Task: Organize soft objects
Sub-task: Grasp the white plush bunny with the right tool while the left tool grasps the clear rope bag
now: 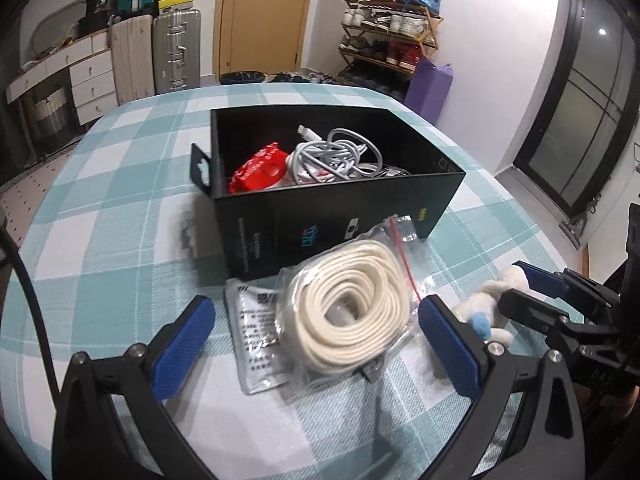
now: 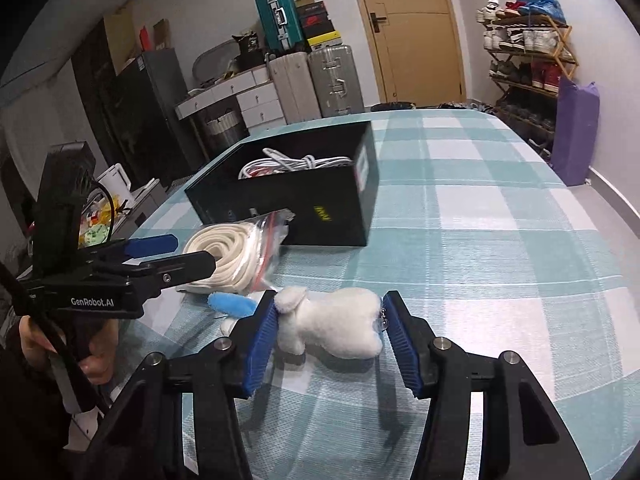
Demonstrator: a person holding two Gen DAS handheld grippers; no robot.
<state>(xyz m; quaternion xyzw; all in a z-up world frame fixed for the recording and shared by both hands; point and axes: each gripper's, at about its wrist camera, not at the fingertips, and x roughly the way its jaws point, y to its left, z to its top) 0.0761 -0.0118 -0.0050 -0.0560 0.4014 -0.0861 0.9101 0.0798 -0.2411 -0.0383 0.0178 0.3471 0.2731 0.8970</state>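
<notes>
A coil of cream rope in a clear plastic bag (image 1: pixel 348 308) lies on the checked tablecloth, in front of a black box (image 1: pixel 320 208). My left gripper (image 1: pixel 316 312) is open, its blue fingers on either side of the bag. The bag also shows in the right wrist view (image 2: pixel 232 252). A white plush toy (image 2: pixel 336 328) with a blue part lies on the cloth. My right gripper (image 2: pixel 330 316) has its pads against both sides of the toy. The toy shows at the right in the left wrist view (image 1: pixel 486 308).
The black box (image 2: pixel 320 204) holds tangled white cables (image 1: pixel 332 156) and a red item (image 1: pixel 258 168). A flat printed packet (image 1: pixel 256 340) lies under the bag. The teal checked table (image 2: pixel 480 240) stretches right. Suitcases, drawers and a shoe rack stand beyond.
</notes>
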